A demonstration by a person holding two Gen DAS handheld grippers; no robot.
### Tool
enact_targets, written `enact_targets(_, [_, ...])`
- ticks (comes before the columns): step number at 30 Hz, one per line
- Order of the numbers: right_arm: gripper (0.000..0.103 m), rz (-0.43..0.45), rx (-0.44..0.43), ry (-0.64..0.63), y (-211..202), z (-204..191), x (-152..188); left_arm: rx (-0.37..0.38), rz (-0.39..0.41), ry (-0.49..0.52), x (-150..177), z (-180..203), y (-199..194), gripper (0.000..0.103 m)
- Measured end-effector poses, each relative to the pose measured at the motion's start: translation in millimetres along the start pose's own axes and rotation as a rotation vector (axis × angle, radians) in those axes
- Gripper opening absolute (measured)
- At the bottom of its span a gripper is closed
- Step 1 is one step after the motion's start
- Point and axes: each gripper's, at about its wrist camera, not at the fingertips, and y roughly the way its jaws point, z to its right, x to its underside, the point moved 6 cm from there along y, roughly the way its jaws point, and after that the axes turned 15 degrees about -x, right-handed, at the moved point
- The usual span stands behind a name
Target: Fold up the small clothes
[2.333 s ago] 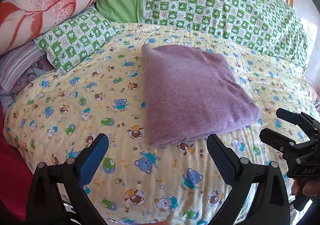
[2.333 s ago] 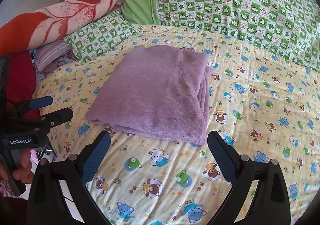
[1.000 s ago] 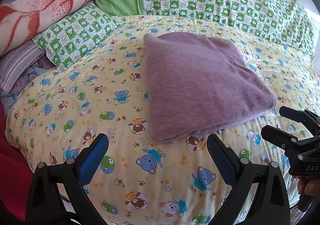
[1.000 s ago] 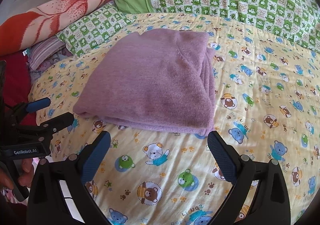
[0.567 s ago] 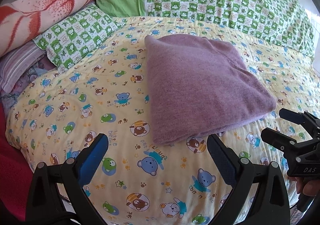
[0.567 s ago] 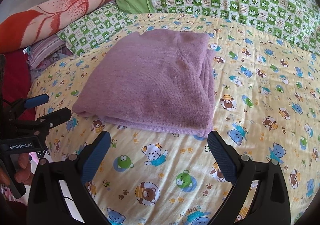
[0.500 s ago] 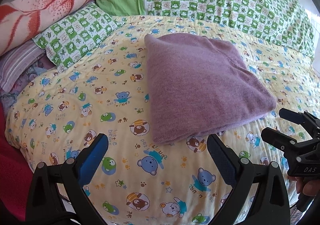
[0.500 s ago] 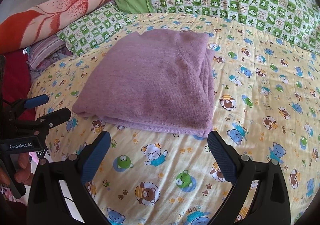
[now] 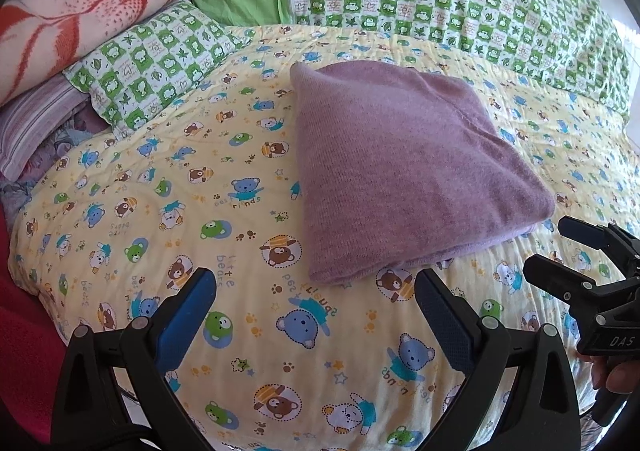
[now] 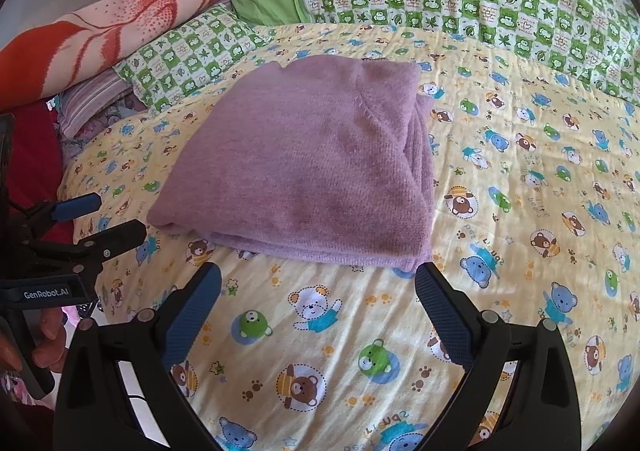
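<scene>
Bear-print bedsheet [image 9: 132, 187], green checked pillows behind. Left wrist view: purple garment [image 9: 400, 175] lies folded mid-bed. Left gripper [image 9: 316, 305] hovers short of its near edge, jaws wide apart, holding nothing.

Right wrist view: right gripper [image 10: 318, 291] likewise spread and empty, just short of the stacked hem. Judgement: if another fold is wanted, pinch all layers at both near corners together.

Folded purple sweater [image 10: 304, 167] flat on yellow bear-print bedsheet [image 10: 520, 211]. Right gripper [image 10: 318, 293] spread wide, empty, just short of sweater's near edge. Left gripper [image 10: 98, 219] at left, spread, empty, beside sweater's corner. Green checked pillow [image 10: 188, 55] behind.
</scene>
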Motion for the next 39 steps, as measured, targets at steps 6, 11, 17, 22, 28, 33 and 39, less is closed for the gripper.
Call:
enact_targets(6, [0.097,0.008,-0.004,0.003,1.2,-2.6,-1.4,0.003,-0.003,-0.001,-1.7,-0.8,1.9,0.1])
enact_targets(11, [0.097,0.01,-0.007,0.005,3.5,-7.2,-3.5,0.002,-0.006,0.0,-1.3,-1.0,2.5,0.1])
enact_targets(17, [0.097,0.012,-0.01,0.008,2.4,-7.8,-5.2,0.0,-0.007,-0.003,-1.0,-1.8,2.8,0.1])
enact_targets(22, [0.097,0.015,-0.012,0.008,1.8,-8.9,-6.5,-0.001,-0.011,-0.007,-0.7,-1.7,2.7,0.1])
enact_targets(28, [0.097,0.018,-0.014,0.013,0.4,-7.5,-6.9,0.003,-0.01,0.001,-0.9,0.6,1.7,0.1])
enact_targets(33, [0.097,0.02,-0.013,0.014,-0.5,-8.5,-7.6,0.006,-0.009,0.003,-1.2,1.2,1.0,0.1])
enact_targets(39, [0.097,0.03,-0.014,0.02,-3.7,-9.7,-9.5,0.01,-0.004,0.008,-2.7,3.0,-0.4,0.1])
